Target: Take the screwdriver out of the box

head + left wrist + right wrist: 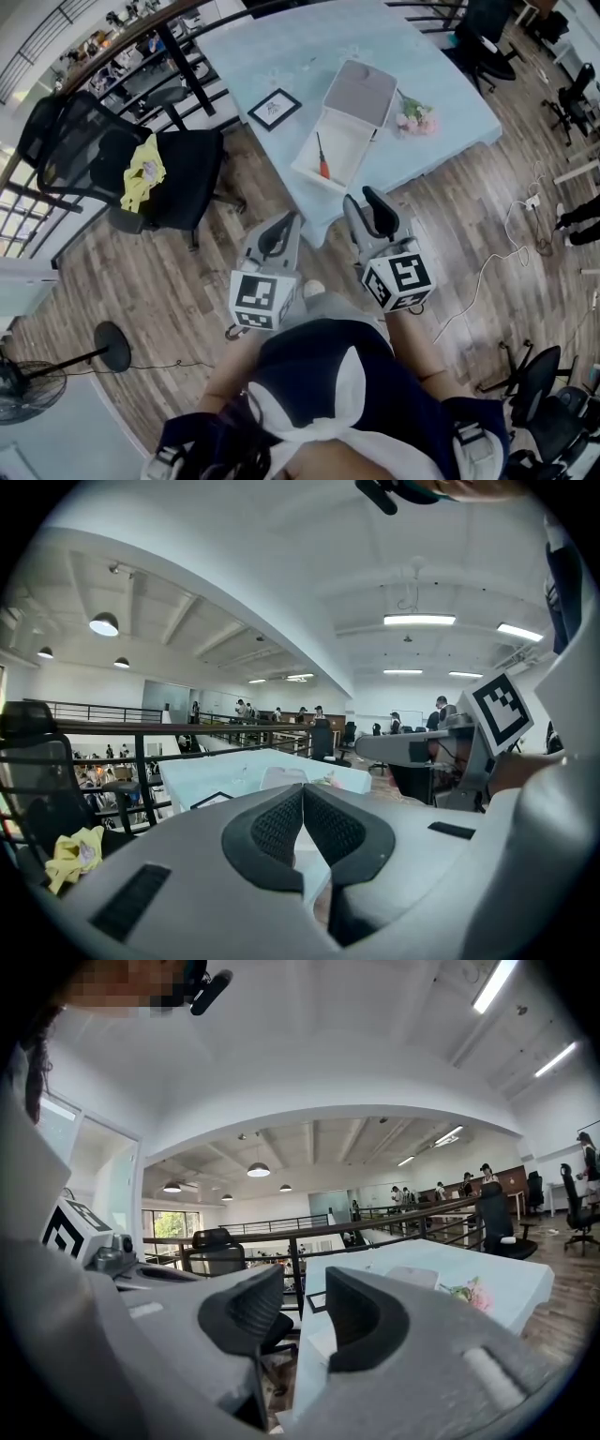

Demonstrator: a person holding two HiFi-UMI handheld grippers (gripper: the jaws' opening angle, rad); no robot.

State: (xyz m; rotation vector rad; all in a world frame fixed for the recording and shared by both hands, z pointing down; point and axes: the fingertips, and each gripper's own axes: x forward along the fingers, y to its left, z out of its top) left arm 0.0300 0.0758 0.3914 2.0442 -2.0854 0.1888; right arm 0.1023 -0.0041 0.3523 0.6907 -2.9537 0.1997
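The white box (330,152) lies open on the pale blue table (281,52), its lid (361,92) folded back. Inside lies the screwdriver (322,159), with a dark shaft and an orange handle. Both grippers hang over the wooden floor, short of the table's near edge and apart from the box. My left gripper (278,234) (303,791) is shut, its ribbed pads meeting with nothing between them. My right gripper (367,210) (302,1296) is open, with a clear gap and nothing held. The box (412,1277) shows small and far off in the right gripper view.
A black-framed picture (274,109) and pink flowers (415,117) sit on the table beside the box. A black office chair (141,173) with a yellow cloth stands at the left. There is a floor fan (56,366) at the lower left and cables (506,244) on the floor at the right.
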